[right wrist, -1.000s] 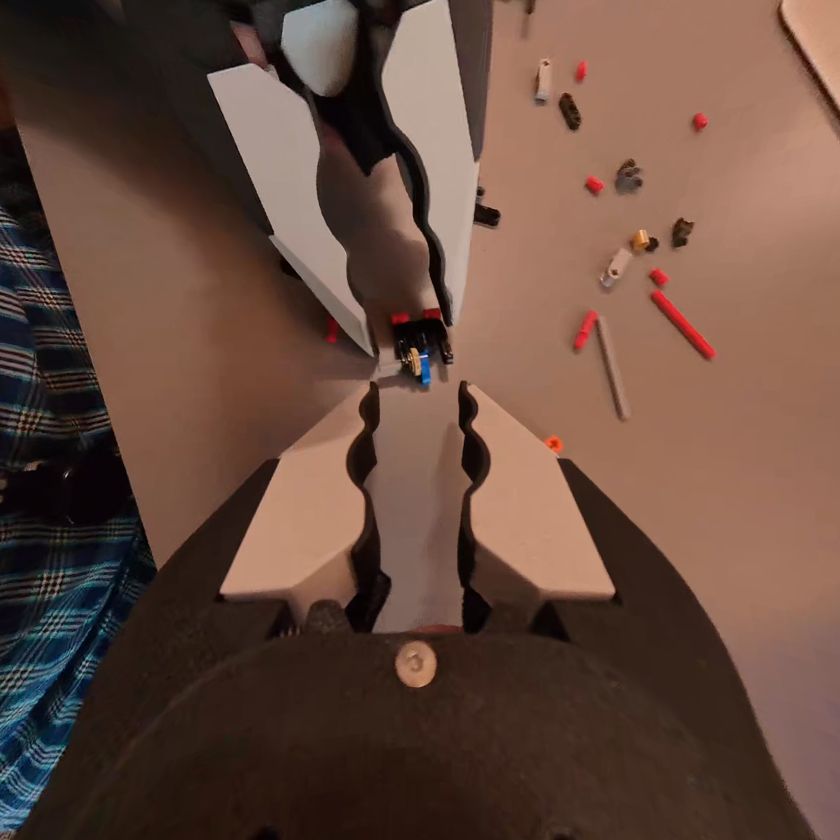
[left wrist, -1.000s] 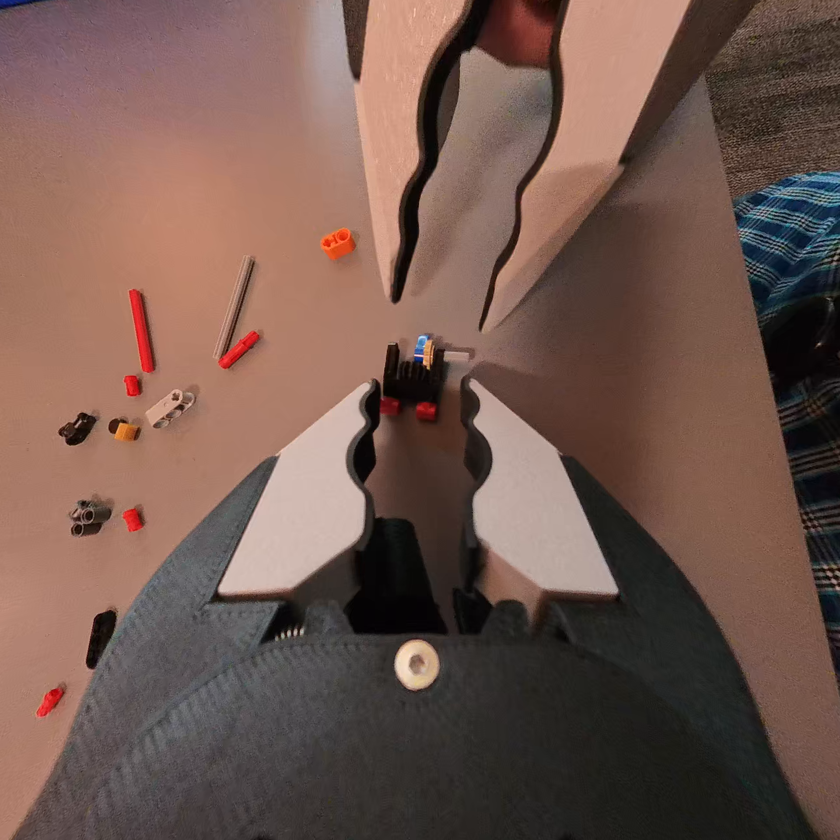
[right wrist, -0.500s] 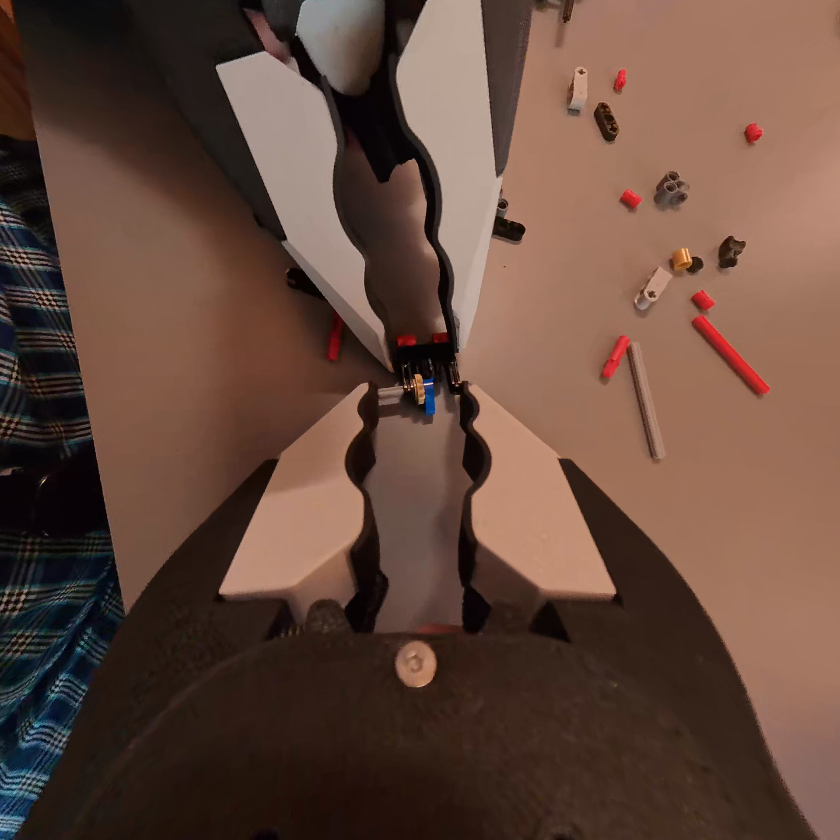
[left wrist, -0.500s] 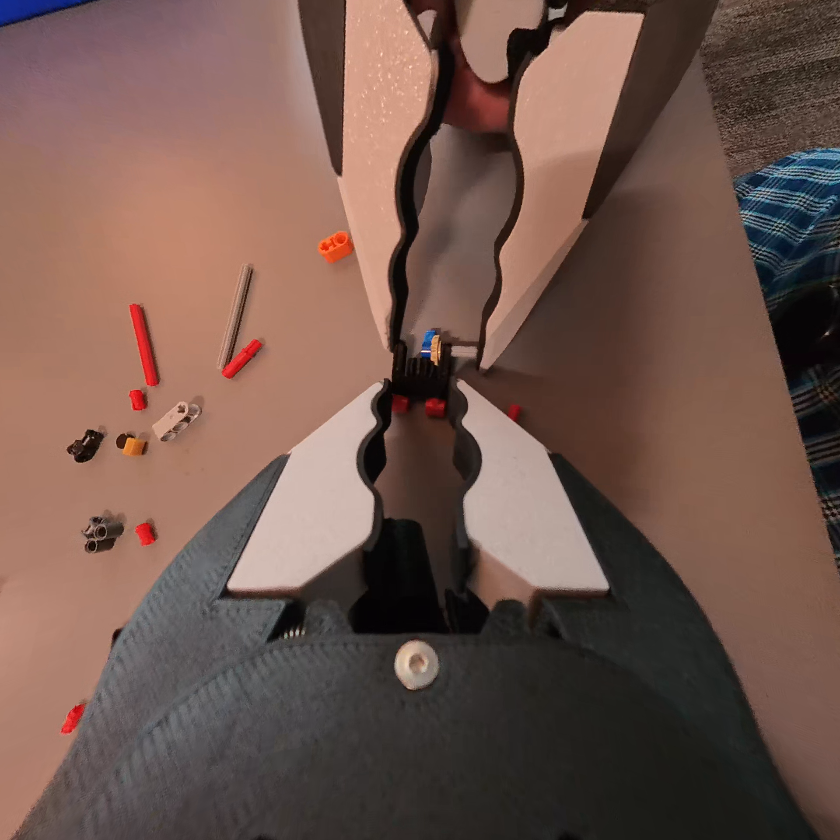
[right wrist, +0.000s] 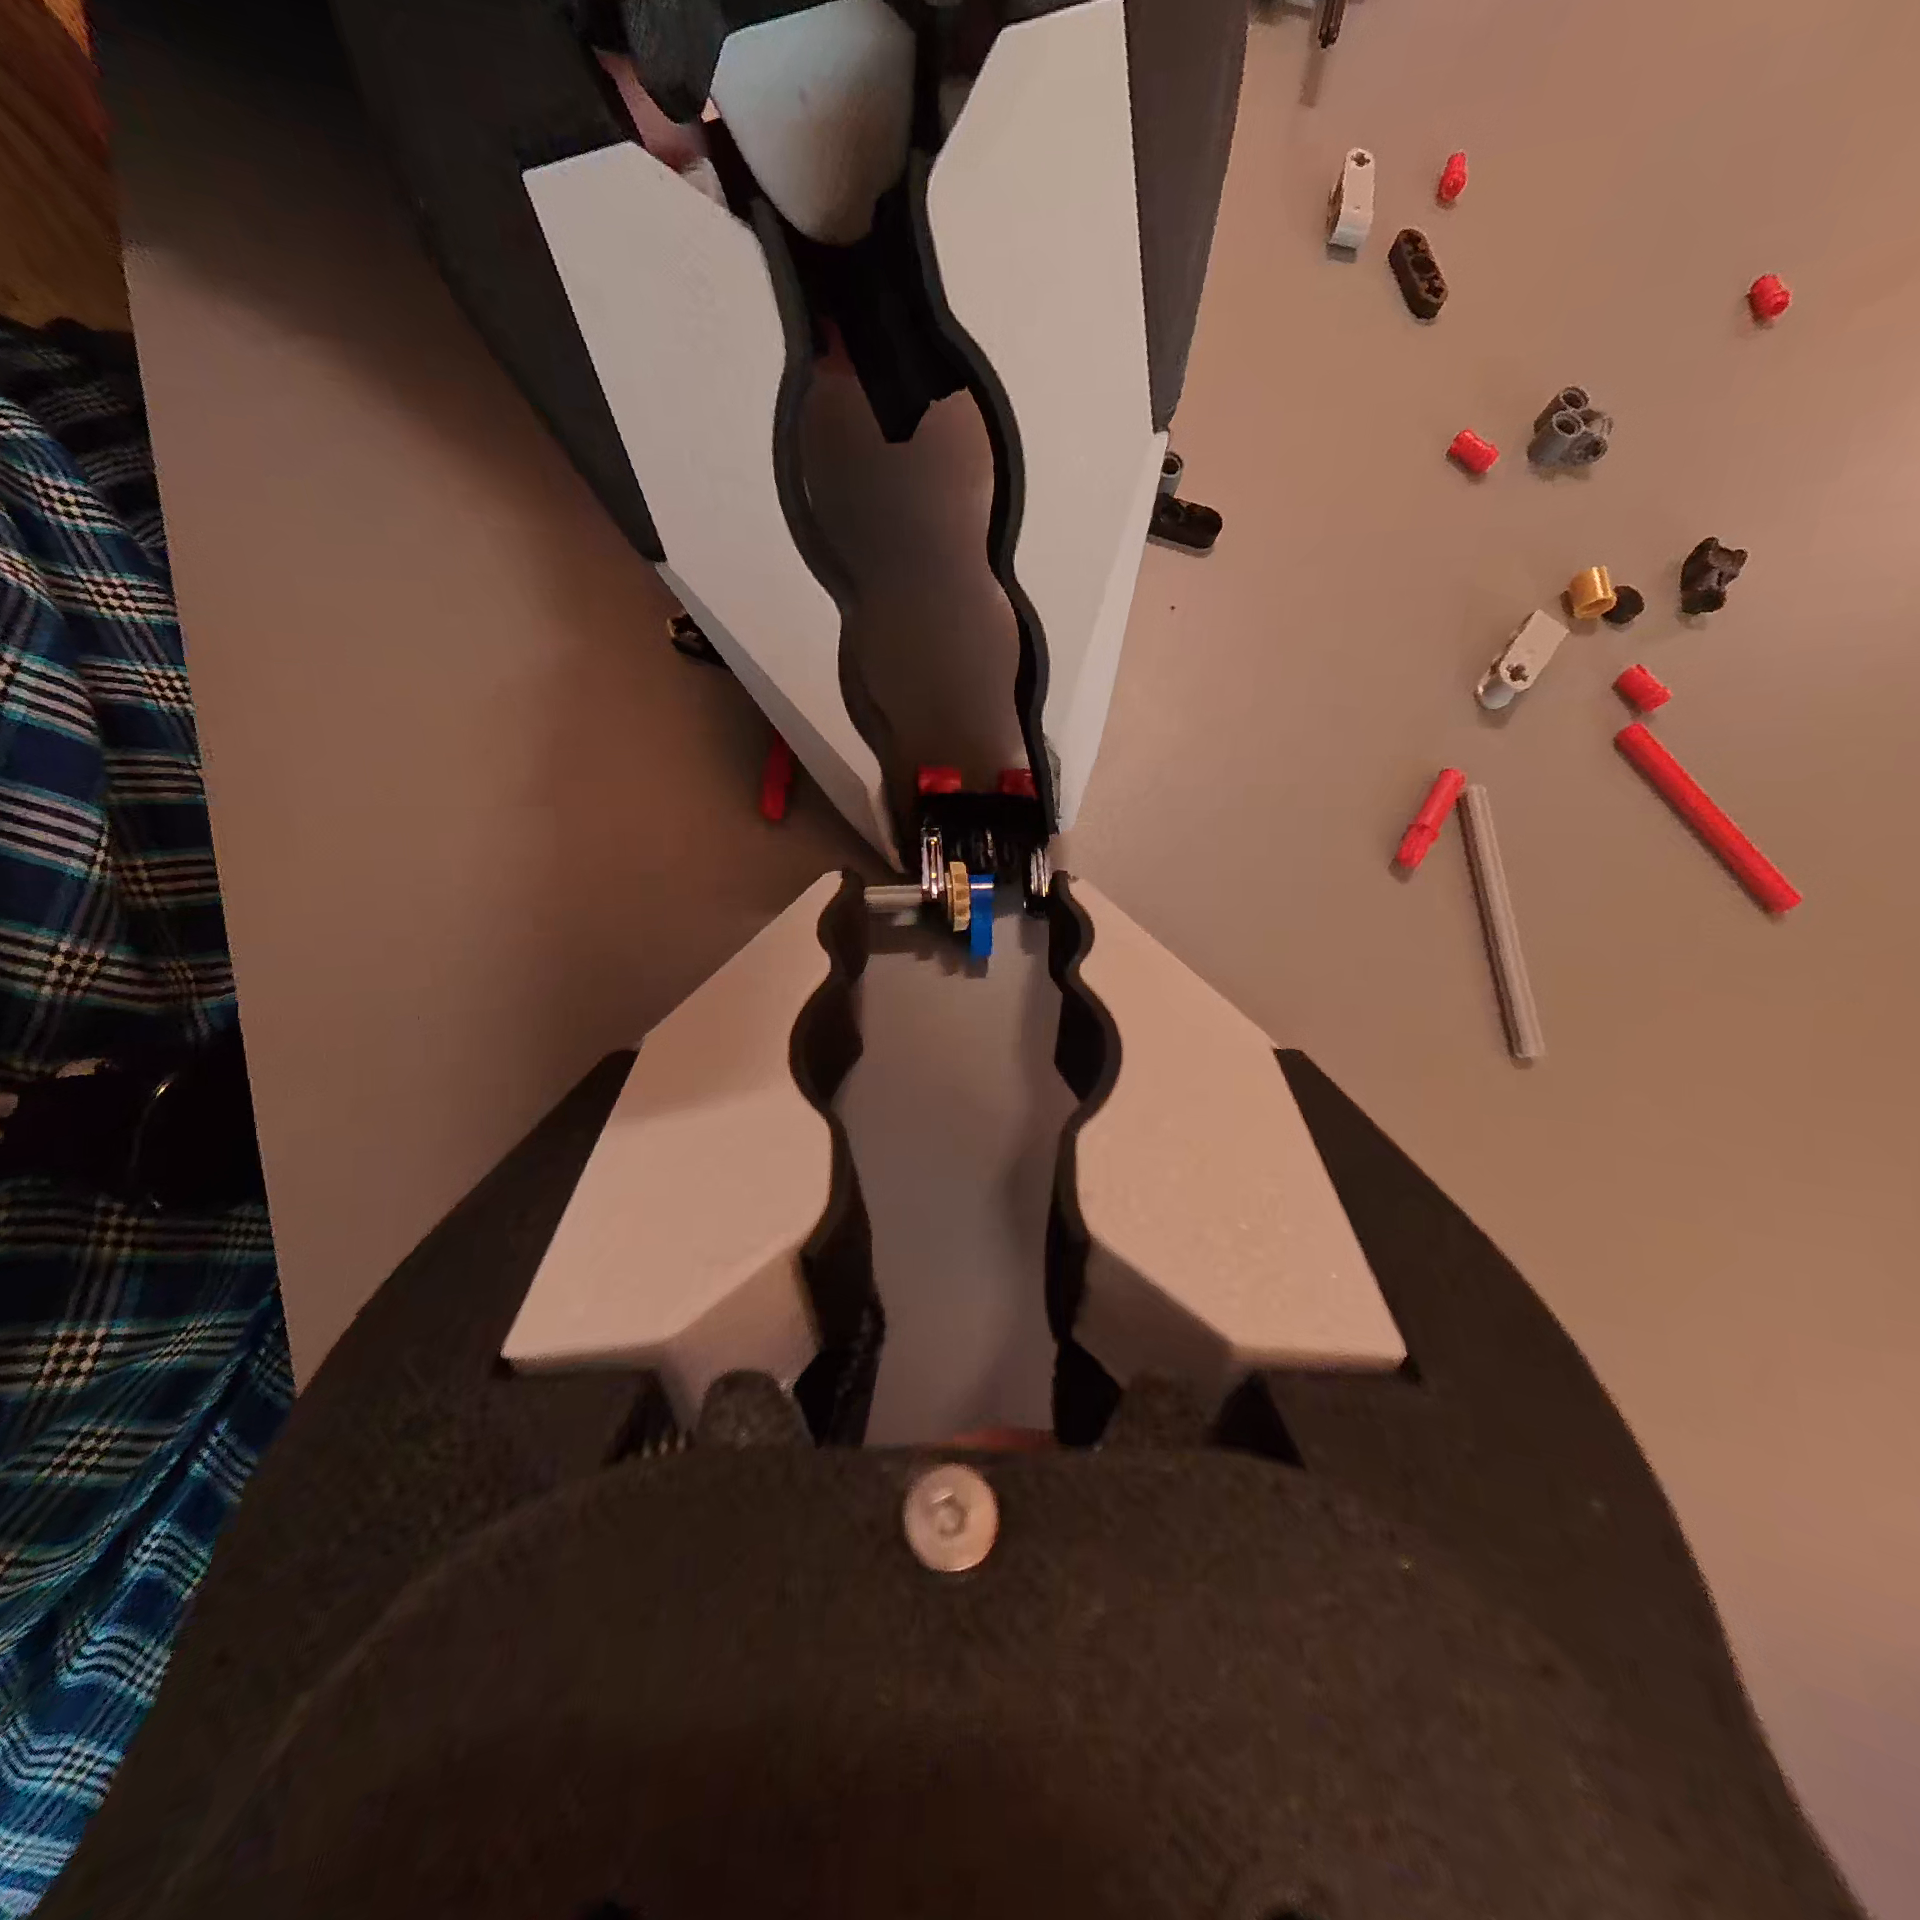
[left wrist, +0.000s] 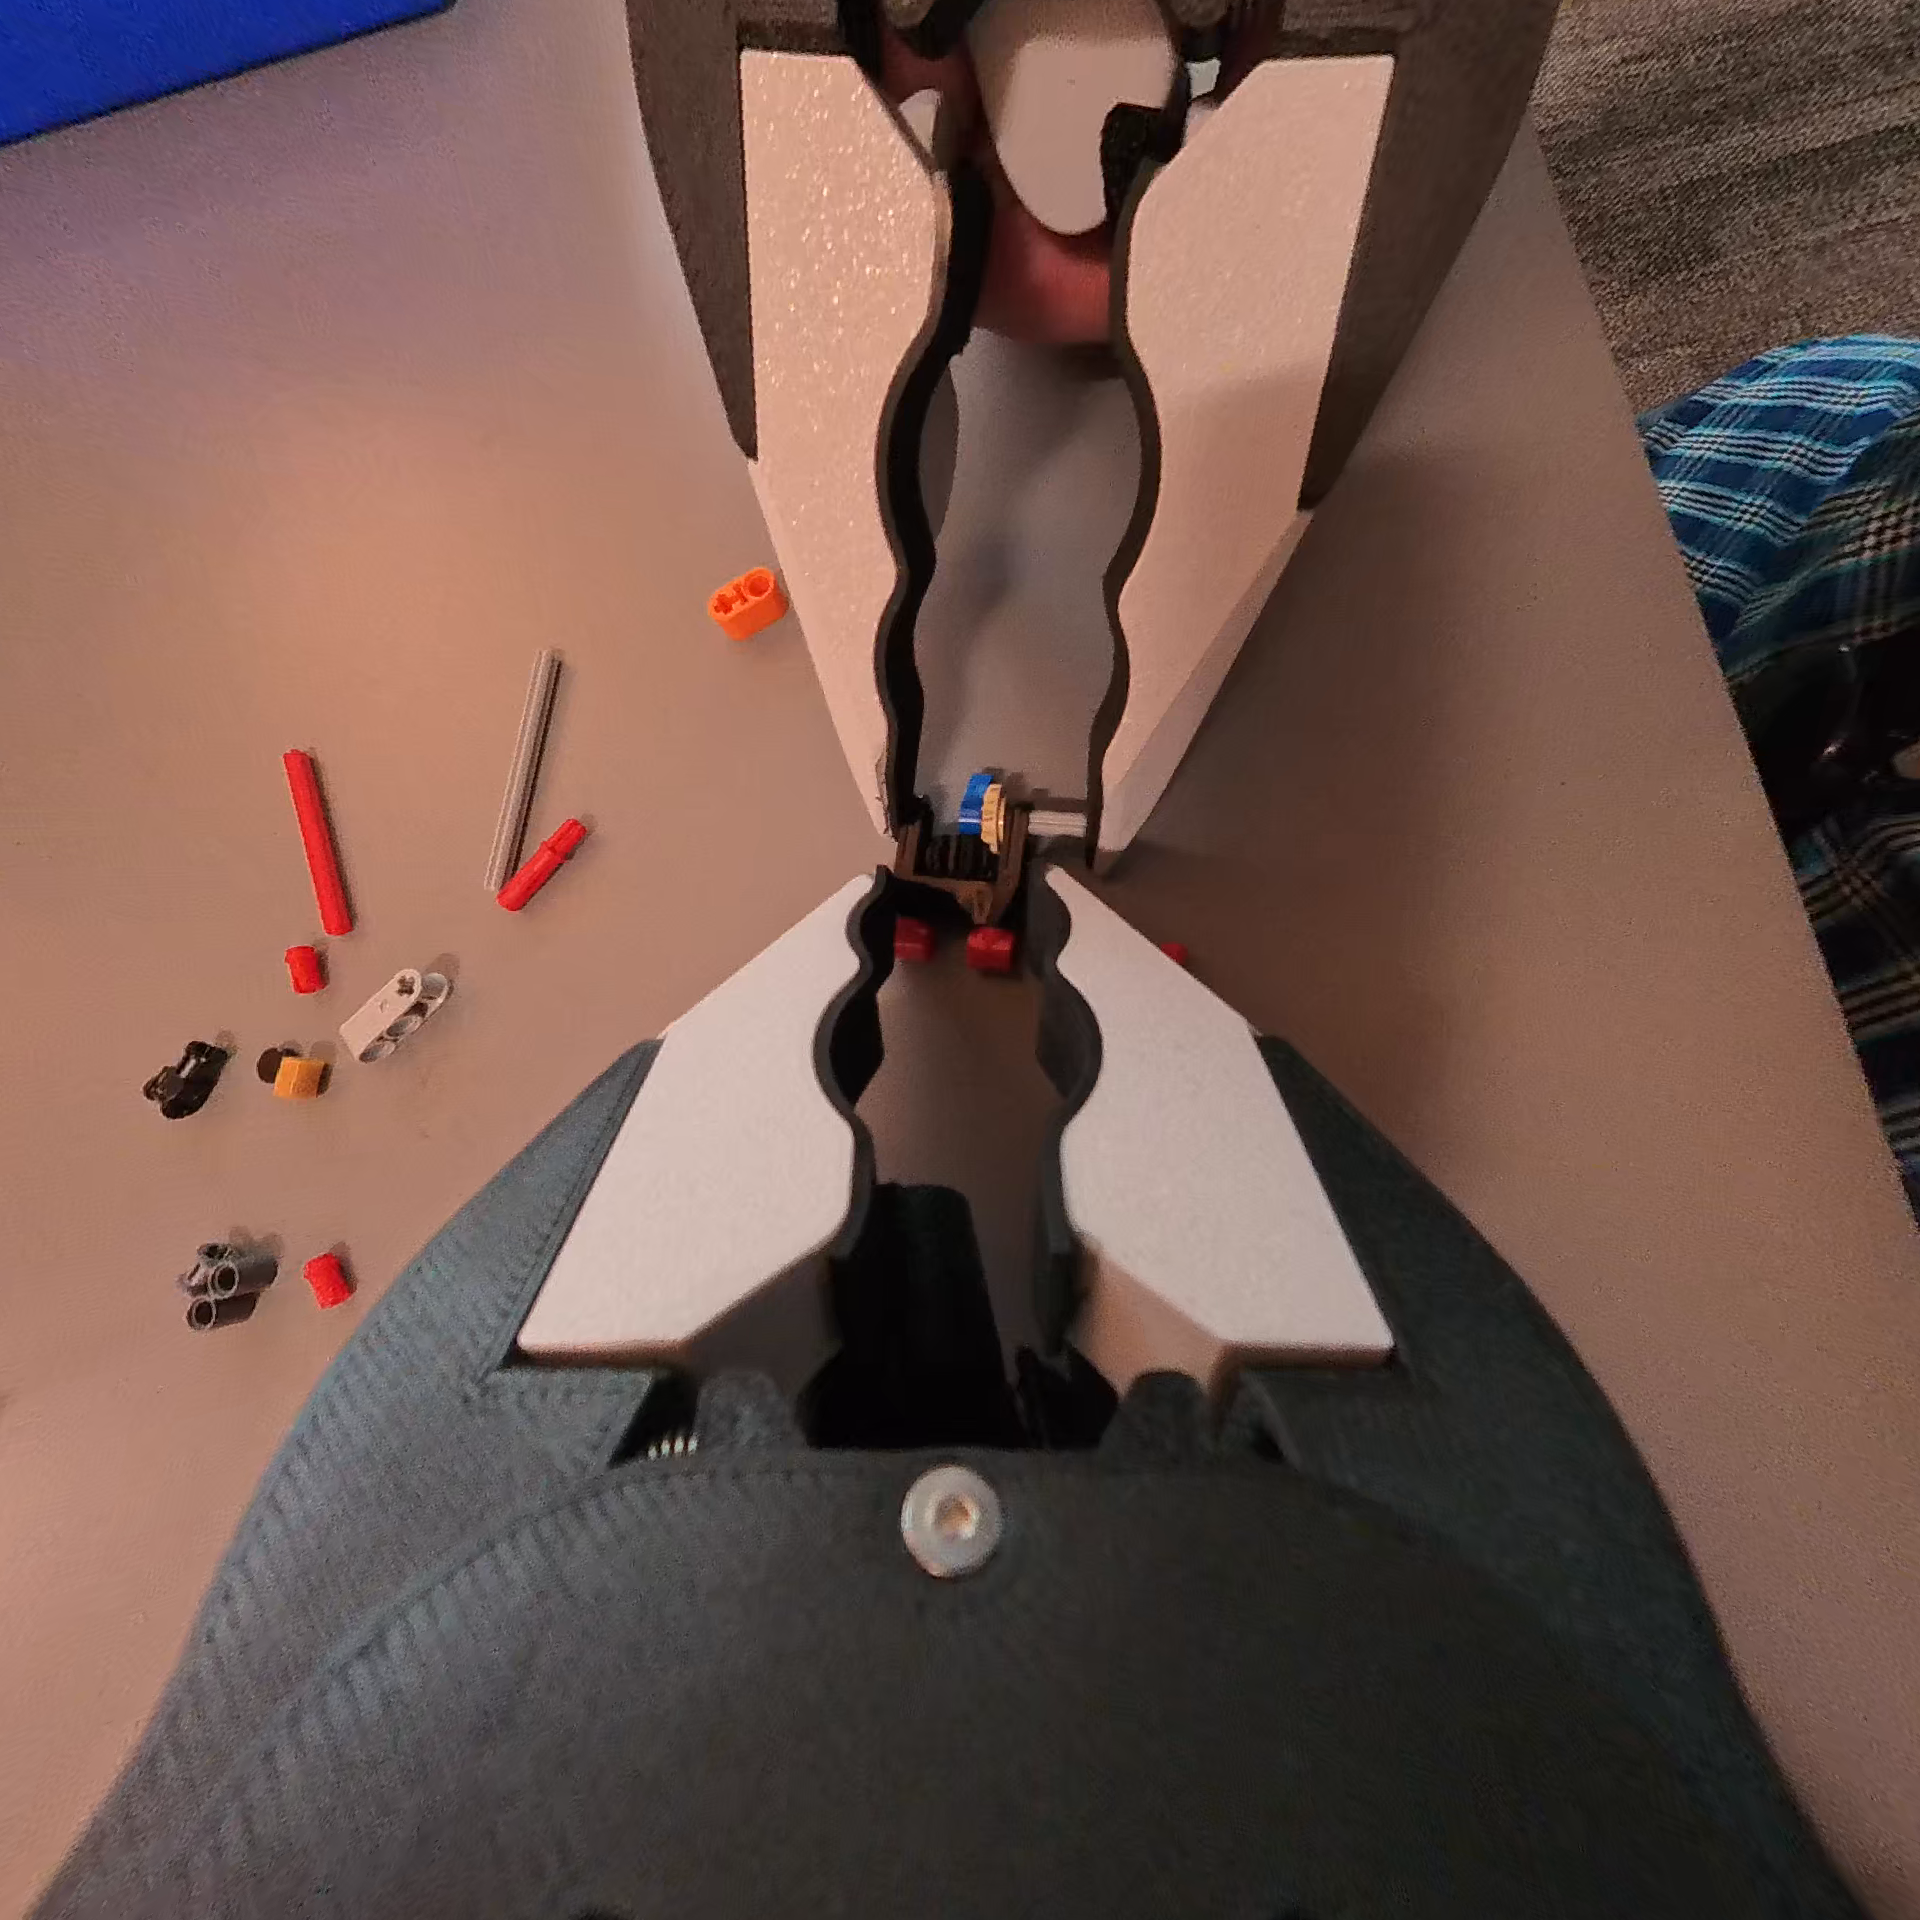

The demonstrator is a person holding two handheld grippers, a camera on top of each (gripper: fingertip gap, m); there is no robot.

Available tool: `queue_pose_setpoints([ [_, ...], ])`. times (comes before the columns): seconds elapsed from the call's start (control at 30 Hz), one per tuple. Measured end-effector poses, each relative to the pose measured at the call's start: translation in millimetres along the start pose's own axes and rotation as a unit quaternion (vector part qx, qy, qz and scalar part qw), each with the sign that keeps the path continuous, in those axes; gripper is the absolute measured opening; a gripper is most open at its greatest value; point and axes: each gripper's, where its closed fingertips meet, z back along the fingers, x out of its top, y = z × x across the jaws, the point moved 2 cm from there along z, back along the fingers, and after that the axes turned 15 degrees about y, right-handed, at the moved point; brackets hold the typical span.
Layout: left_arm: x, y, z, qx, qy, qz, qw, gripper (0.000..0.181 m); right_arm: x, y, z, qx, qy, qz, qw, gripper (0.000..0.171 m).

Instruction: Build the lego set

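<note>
1. The small black lego build, with red pegs on one end and a blue and tan gear on the other, sits on the table near the edge, between the two tools.
2. The left tool has its fingers at both sides of the build's red-peg end; whether they clamp it or only touch cannot be told.
3. The right tool faces it from the opposite side, its fingers flanking the gear end; the grey axle reaches one finger, and its grip cannot be told either.
4. Loose pieces lie well apart on the table: a long red rod, a grey rod, an orange connector.
</note>
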Motion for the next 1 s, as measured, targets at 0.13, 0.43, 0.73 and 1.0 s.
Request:
queue_pose_setpoints([
  [0.13,-1,0,0,0.008,-0.002,0.000,1.000,0.024,0,0,0,-0.003,0.000,0.002,1.000,0.030],
  [0.43,-4,1,0,0.015,-0.009,0.006,1.000,0.024,1,-3,5,-0.021,-0.018,-0.028,0.999,0.036],
  [0.73,-3,0,1,0.014,-0.008,0.008,1.000,0.024,1,5,5,-0.009,-0.013,-0.014,1.000,0.020],
  [1.0,1,-3,2,0.018,-0.008,0.013,1.000,0.024,1,8,6,0.006,-0.012,-0.015,1.000,0.020],
])
